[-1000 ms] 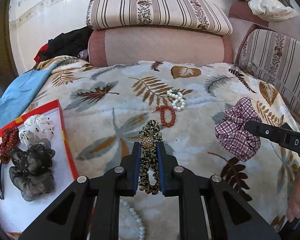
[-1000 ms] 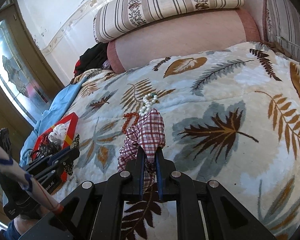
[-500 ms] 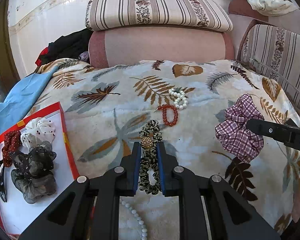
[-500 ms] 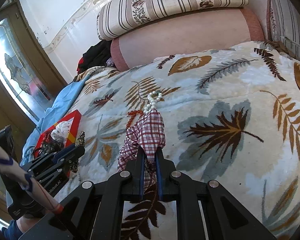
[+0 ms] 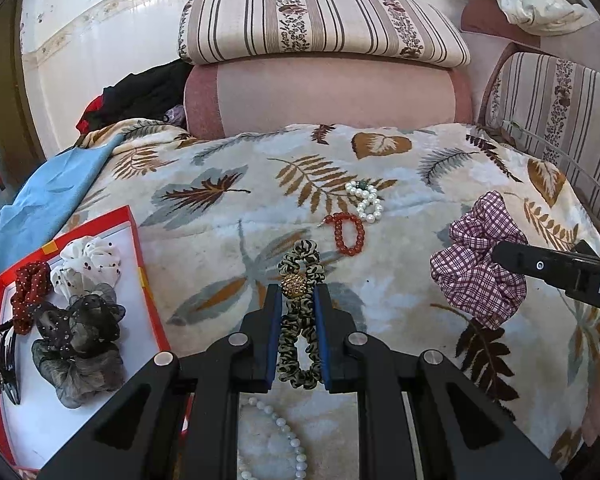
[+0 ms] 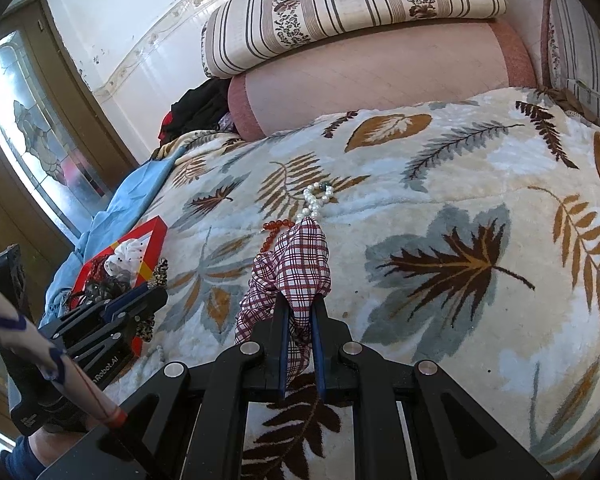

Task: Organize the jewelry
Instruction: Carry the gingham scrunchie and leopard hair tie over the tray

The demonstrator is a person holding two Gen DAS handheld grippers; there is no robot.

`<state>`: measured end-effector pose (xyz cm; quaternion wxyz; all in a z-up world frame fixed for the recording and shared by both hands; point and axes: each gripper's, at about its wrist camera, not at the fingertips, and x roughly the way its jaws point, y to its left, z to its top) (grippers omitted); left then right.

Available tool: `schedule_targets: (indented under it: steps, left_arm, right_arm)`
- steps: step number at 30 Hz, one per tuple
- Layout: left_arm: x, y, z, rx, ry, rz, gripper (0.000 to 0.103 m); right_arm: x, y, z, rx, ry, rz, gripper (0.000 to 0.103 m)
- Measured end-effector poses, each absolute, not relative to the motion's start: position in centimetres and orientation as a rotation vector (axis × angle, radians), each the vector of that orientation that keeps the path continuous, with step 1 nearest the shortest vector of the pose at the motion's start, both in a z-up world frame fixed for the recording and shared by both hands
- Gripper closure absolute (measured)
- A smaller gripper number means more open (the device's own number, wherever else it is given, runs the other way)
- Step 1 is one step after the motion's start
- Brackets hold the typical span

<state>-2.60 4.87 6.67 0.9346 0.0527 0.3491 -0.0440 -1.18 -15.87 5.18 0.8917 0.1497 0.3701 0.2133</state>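
My left gripper (image 5: 299,294) is shut on a leopard-print scrunchie (image 5: 300,316) with a gold bead, held above the leaf-pattern blanket. My right gripper (image 6: 299,300) is shut on a red-and-white plaid scrunchie (image 6: 296,264), which also shows at the right of the left wrist view (image 5: 476,264). A red bead bracelet (image 5: 348,234) and a white pearl bracelet (image 5: 366,200) lie on the blanket ahead. A red-rimmed white tray (image 5: 36,412) at the left holds a white, a red and grey scrunchies. A pearl necklace (image 5: 284,436) lies under the left gripper.
Striped and pink cushions (image 5: 320,68) close off the far side. A blue cloth (image 5: 48,204) lies left of the tray. A striped sofa back (image 5: 556,100) stands at the right. Dark clothes (image 5: 140,92) are piled at the back left.
Both grippers have shifted slightly with their scrunchies still held; the view of the blanket has drifted a little. The bracelets have not moved.
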Motion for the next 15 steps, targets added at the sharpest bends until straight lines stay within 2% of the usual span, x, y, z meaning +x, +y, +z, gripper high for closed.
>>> schedule_targets:
  steps: [15]
  left_arm:
    - [-7.4,8.2,11.7,0.037,0.628,-0.054,0.087]
  right_arm:
    - [-5.5,-12.5,5.9,0.38,0.776,0.511,0.092]
